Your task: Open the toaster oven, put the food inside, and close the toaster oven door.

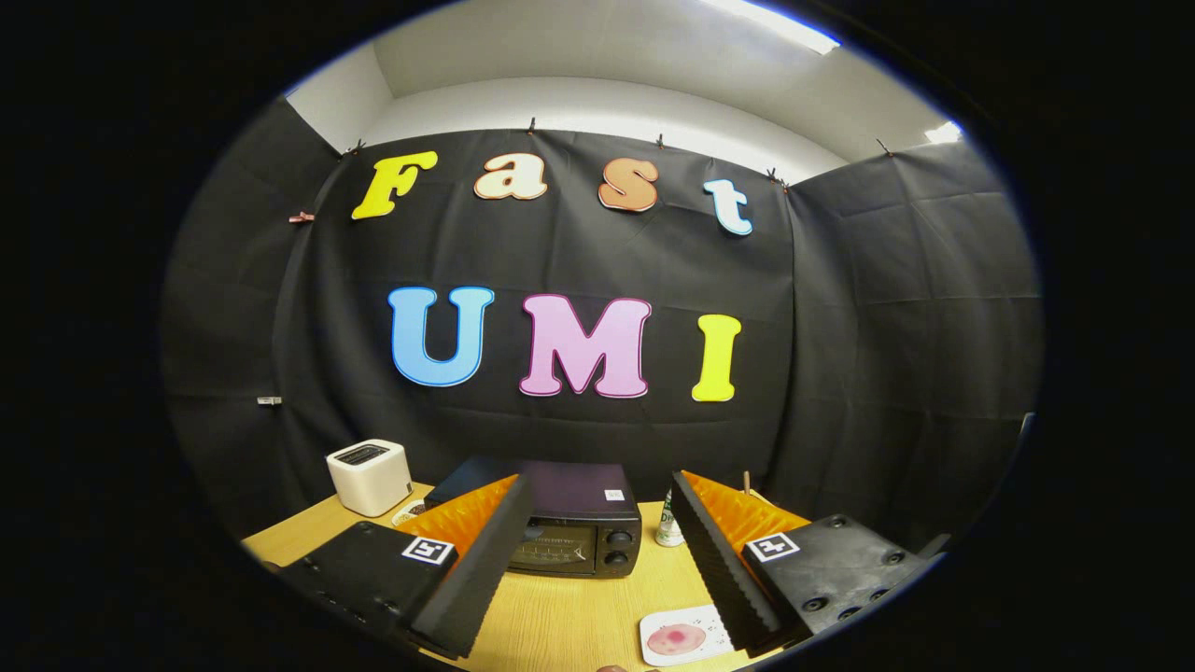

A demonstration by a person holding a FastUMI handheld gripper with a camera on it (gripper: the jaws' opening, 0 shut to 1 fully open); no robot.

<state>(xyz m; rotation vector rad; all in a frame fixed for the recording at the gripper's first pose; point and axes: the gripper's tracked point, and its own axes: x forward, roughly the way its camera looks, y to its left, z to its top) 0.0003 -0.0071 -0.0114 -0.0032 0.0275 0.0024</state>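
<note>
**Oven shut, straight ahead of spread fingers**

The gripper [597, 569] is held above a wooden table [560, 621] with its two fingers spread wide apart and nothing between them but bare tabletop. The oven [569, 523], a dark box with a glass door and two knobs down its right side, sits just beyond the fingertips, in the gap between the fingers and a little nearer the left finger, whose tip overlaps its left front corner in the view. Its door is closed.

The food [676, 639], a flat pinkish round piece, lies on a small white plate [653, 651] on the near part of the table, just inside the right finger and close to its base, well short of the oven.

A white toaster [369, 476] stands on the table to the left of the oven, beyond the left finger. A small bottle [668, 527] stands just right of the oven, beside the right finger's tip.
</note>
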